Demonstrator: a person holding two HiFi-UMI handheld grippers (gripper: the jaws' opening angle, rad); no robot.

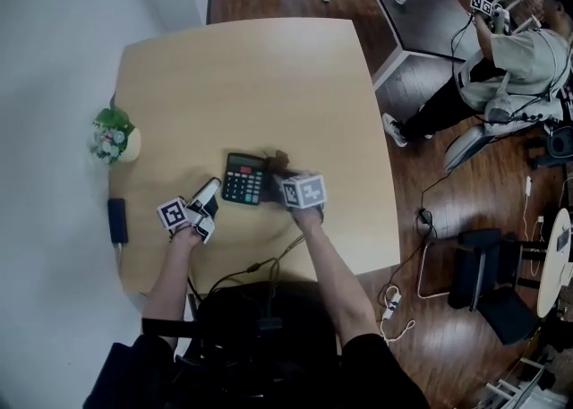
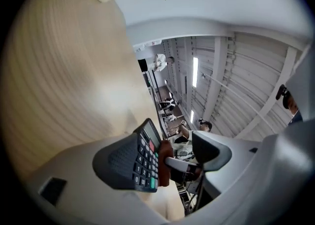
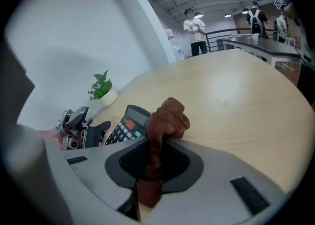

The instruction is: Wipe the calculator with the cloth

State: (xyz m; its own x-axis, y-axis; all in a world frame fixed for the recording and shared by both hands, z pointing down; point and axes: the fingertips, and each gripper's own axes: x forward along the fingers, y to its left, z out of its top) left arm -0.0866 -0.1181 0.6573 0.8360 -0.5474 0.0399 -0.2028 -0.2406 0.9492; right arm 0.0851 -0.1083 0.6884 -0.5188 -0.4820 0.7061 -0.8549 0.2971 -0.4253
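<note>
My right gripper point(image 3: 150, 167) pinches the crumpled brown cloth point(image 3: 167, 118) just beside the black plastic calculator point(image 1: 243, 179), which sits at my left gripper's point(image 2: 165, 157) wide-apart, empty fingertips; wiping looks barely begun.

- The calculator point(image 1: 243, 179) is laid on the table point(image 1: 242, 67).
- The left gripper point(image 1: 211, 208) is set just left of it, the cloth point(image 1: 274, 164) at its right.
- A potted plant point(image 1: 113, 135) is placed at the far left.
</note>
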